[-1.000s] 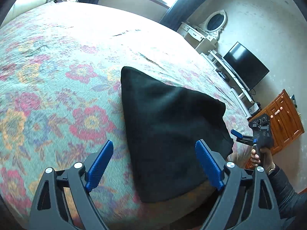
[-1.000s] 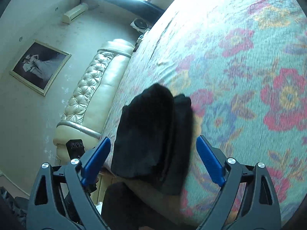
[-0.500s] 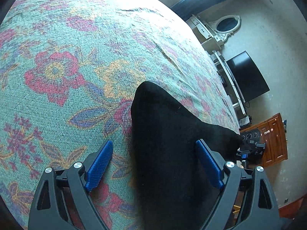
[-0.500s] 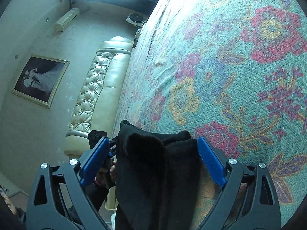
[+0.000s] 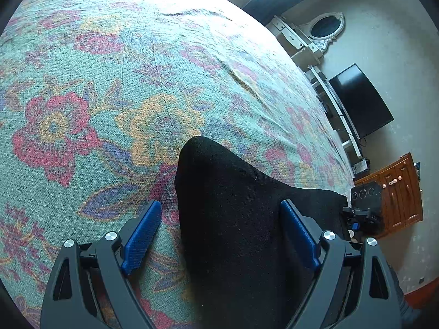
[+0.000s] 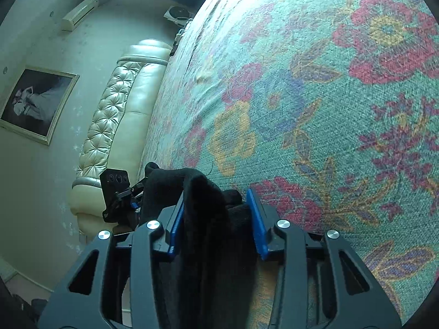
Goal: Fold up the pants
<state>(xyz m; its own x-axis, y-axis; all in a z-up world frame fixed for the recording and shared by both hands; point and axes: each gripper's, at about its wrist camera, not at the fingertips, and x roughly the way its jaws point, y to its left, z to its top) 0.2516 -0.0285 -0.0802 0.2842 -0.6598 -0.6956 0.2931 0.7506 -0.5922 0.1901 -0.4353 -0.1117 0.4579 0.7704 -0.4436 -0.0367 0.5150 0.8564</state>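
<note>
Closing from wide apart, your right gripper (image 6: pixel 215 220) now clamps the pants (image 6: pixel 203 213) edge, while your left gripper (image 5: pixel 219 235) straddles them released, so grip there next.

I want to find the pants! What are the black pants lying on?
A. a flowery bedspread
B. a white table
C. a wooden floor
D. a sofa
A: the black pants lie on the bedspread with red and yellow flowers on green.
</note>
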